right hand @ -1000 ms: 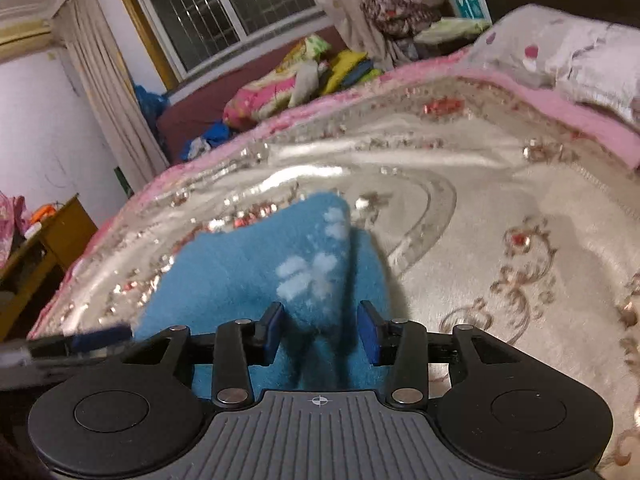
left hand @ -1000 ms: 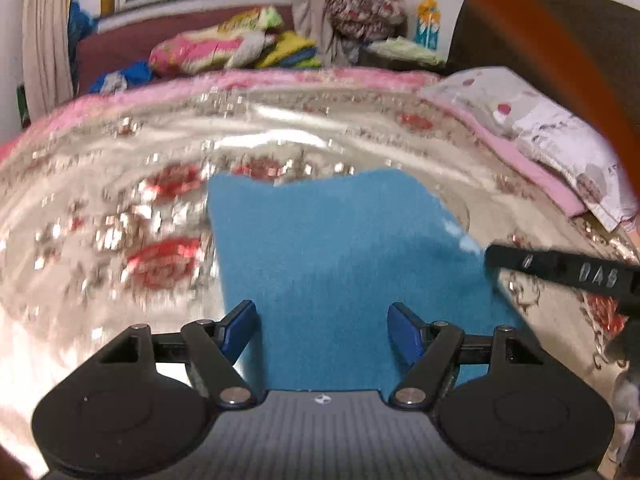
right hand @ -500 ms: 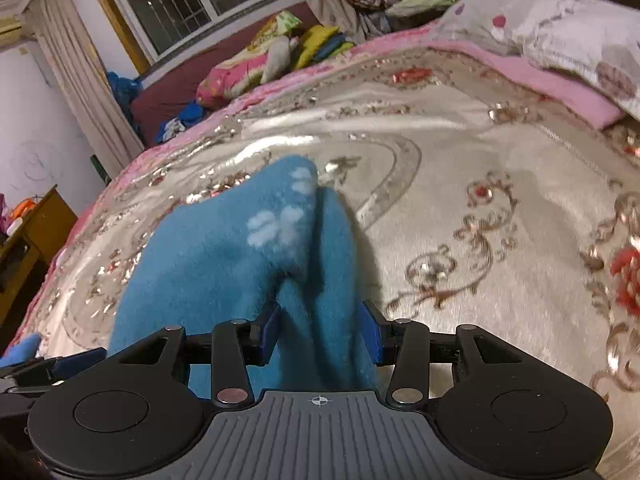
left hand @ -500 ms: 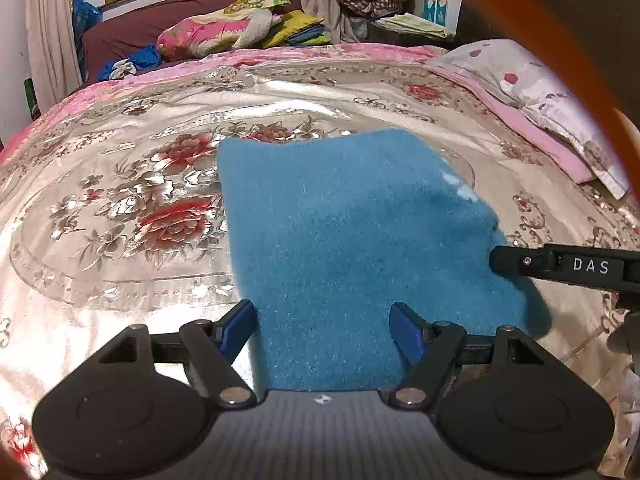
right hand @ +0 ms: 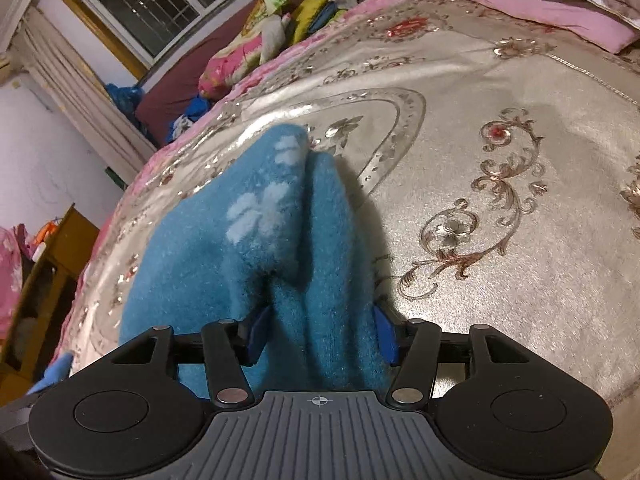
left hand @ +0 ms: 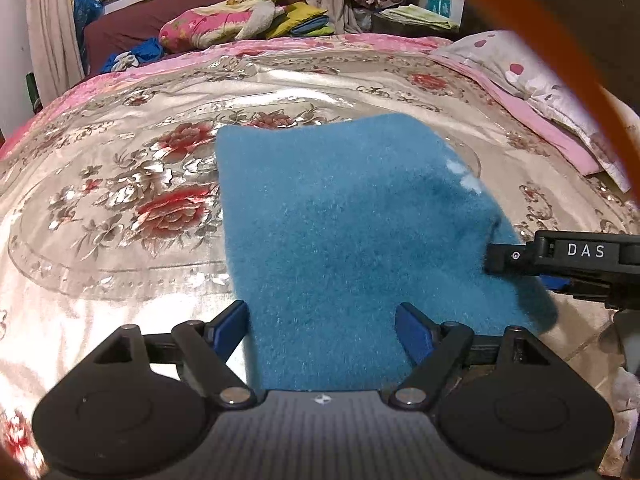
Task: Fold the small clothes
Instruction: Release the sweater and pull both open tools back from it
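A blue fleece garment (left hand: 344, 232) with white paw prints lies spread on the floral bedspread (left hand: 120, 208). My left gripper (left hand: 324, 330) hovers over its near edge. Its jaws are opening wide, with the cloth lying flat between the blue pads and not pinched. In the right wrist view, a bunched fold of the same garment (right hand: 304, 248) fills the gap of my right gripper (right hand: 320, 338). These jaws are opening too, and the fold sits loosely between the pads. One black finger (left hand: 520, 258) of the right gripper reaches in at the cloth's right edge.
Pillows (left hand: 536, 80) lie along the bed's right side. Piled bedding (left hand: 224, 28) and clothes sit on a dark red sofa beyond the bed, under a window. A wooden cabinet (right hand: 52, 264) stands left of the bed. An orange strap (left hand: 560, 60) crosses the top right of the left wrist view.
Both pairs of jaws have spread wider. The right gripper has sunk and rolled slightly, and the fold it pinched now sits looser. The cloth lies flatter on the bed.
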### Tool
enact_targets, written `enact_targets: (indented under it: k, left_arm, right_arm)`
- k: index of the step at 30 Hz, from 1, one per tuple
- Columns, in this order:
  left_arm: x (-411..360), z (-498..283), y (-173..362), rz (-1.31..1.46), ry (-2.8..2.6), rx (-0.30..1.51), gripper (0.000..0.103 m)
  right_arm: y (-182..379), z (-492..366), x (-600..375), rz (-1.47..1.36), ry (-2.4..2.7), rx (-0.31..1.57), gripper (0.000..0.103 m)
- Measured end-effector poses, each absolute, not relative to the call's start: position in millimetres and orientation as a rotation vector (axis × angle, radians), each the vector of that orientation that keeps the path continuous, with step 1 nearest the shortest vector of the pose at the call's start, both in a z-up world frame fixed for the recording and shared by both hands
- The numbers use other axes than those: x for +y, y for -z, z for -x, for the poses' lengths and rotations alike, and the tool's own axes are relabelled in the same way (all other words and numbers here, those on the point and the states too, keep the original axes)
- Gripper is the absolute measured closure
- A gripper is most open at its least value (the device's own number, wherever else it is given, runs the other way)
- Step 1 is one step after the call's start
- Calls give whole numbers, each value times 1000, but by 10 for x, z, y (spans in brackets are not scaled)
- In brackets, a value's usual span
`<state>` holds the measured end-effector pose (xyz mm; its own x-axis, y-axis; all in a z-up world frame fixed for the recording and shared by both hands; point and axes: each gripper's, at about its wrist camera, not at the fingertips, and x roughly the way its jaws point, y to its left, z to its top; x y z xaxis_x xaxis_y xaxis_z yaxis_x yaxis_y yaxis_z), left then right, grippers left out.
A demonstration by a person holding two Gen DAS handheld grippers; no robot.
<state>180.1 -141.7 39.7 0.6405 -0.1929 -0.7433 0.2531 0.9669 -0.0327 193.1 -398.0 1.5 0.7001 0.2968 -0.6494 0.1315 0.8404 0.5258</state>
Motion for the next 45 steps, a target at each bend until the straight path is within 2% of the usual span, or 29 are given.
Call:
enact_targets:
  k: [8,34,45]
  left_arm:
    - [-1353,-1565,-413,-52,274,837,18]
    - [-1248,-1064,-431,32,284,839,17]
    - [-1147,-909,-391,34,265,835,9]
  right_arm:
    - [-290,-1425,-3766,-401,-17,737,49]
    - [-582,-602,-3402,-306,-2,764,48]
    - [-556,-472,-3251,-276,2,791,47]
